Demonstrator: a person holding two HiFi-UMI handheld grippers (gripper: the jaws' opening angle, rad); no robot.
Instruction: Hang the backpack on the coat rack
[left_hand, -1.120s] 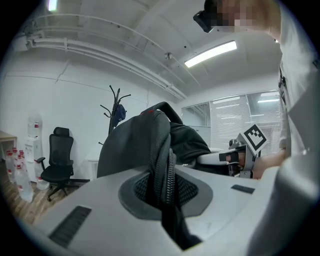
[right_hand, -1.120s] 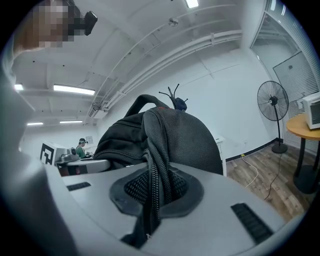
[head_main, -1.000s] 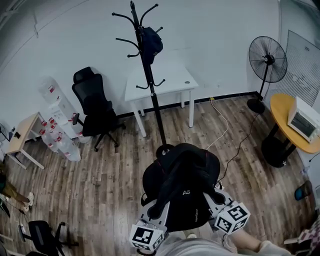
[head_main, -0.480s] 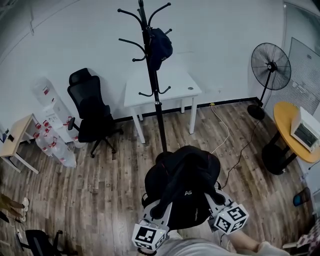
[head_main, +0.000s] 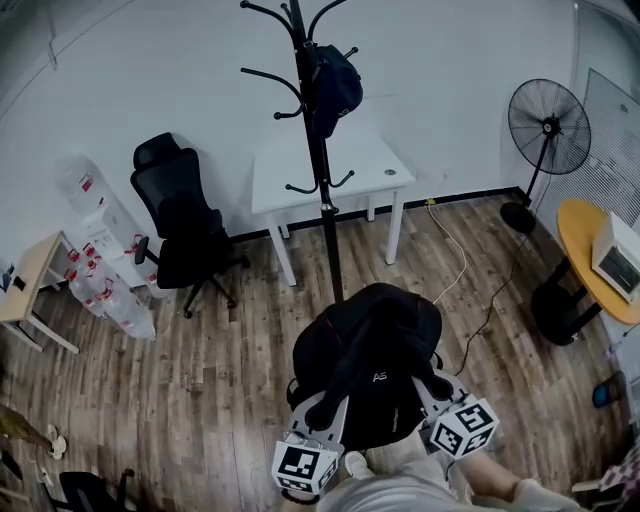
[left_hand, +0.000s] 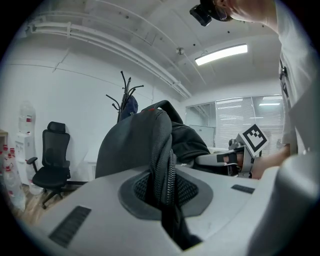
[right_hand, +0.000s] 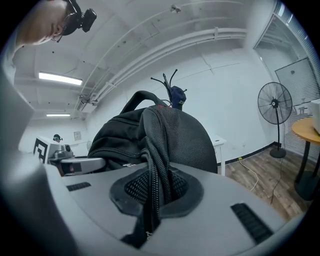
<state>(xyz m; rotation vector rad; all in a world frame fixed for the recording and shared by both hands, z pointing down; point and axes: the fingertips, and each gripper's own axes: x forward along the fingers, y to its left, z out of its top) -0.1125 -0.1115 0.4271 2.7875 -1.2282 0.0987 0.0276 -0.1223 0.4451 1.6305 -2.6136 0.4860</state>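
Left gripper (head_main: 322, 408), right gripper (head_main: 432, 388): each clamping a strap of the backpack (head_main: 372, 345), holding it between them; coat rack (head_main: 322, 180) standing ahead.

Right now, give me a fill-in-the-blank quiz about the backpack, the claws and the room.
The left claw and right claw each pinch a backpack ____.
The coat rack stands before a white ____.
In the head view, the fan is on the rack's ____ side.
Missing: strap; table; right.

backpack (head_main: 372, 335) — matt cloth (straps: coarse mesh) | floor (head_main: 200, 350) — wood-grain planks | coat rack (head_main: 323, 200): smooth metal
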